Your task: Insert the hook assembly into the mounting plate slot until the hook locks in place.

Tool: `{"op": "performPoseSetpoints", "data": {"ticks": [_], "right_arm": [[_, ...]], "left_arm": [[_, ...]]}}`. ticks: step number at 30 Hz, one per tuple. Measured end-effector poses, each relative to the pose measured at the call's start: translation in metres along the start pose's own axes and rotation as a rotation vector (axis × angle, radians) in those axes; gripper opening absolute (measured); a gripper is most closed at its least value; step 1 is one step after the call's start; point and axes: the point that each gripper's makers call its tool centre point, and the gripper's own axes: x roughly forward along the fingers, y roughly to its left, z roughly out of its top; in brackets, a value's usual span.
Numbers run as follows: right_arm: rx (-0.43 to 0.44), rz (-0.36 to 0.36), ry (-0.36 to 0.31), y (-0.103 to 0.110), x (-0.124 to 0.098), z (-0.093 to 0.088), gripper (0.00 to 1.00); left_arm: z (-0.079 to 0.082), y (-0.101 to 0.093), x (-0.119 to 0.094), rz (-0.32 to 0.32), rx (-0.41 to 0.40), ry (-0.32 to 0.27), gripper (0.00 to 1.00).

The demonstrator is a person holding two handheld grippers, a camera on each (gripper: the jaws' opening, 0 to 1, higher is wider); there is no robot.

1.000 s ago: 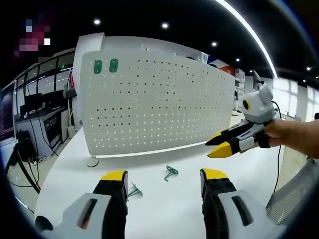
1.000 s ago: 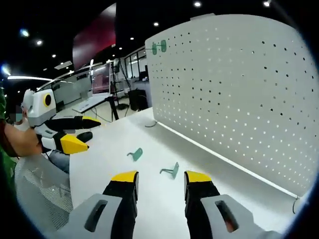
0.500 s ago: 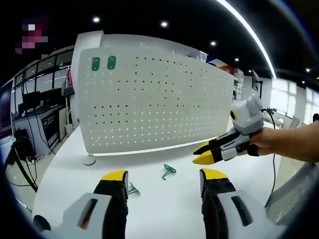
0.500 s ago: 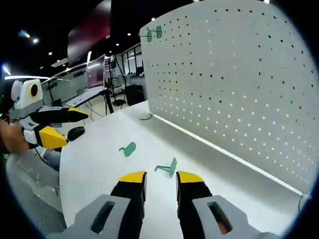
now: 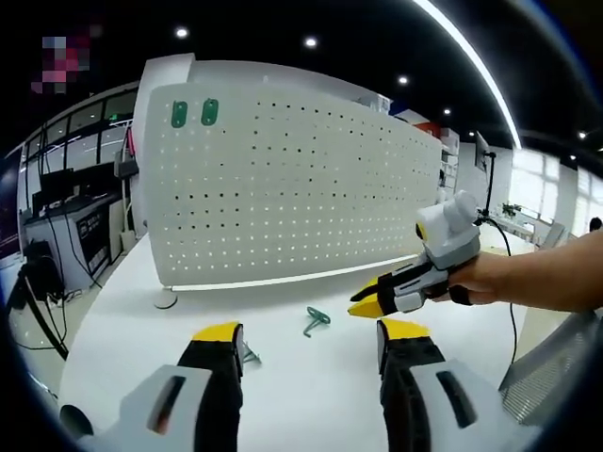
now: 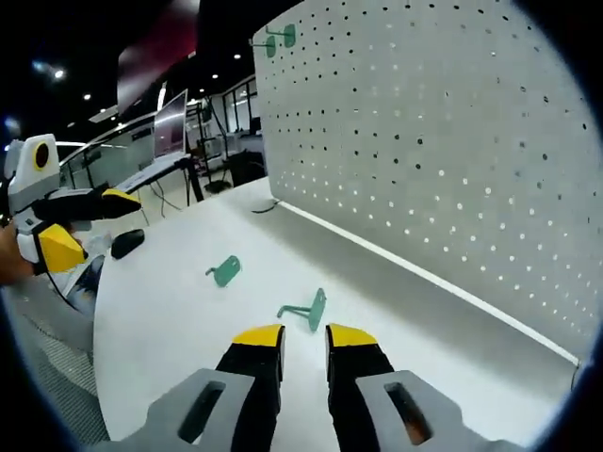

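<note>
- Green hook (image 6: 307,309) lies on white table (image 6: 170,311) just past right gripper (image 6: 305,335) fingertips, jaws nearly closed, holding nothing; too narrow, may knock it away.
- Left gripper (image 5: 311,330) spread wide, empty; second hook (image 5: 248,355) sits by its left finger.
- Pegboard (image 5: 292,188) stands well beyond.

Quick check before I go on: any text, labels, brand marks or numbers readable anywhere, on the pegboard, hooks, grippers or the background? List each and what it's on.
None readable.
Pegboard: holes and two green hooks mounted at its top corner, no print.
Hooks on the table: no marking.
Right gripper and left gripper: yellow tips, no legible label.
Background monitor: too blurred to read.
</note>
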Motion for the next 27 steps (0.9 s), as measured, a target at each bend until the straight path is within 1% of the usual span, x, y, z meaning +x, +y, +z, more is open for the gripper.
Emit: {"op": "performPoseSetpoints", "data": {"ticks": [11,15,27], "right_arm": [[-0.019,-0.005,0.02,0.0,0.02,-0.004,0.12],[-0.032,-0.005,0.033,0.0,0.026,-0.009,0.11],[-0.026,-0.027,0.062,-0.004,0.036,-0.02,0.07]], "left_arm": [[-0.003,0.001,0.002,-0.006,-0.01,0.008,0.58],[-0.004,0.001,0.002,-0.008,-0.019,0.01,0.57],[-0.006,0.001,0.002,-0.014,-0.029,0.016,0.56]]}}
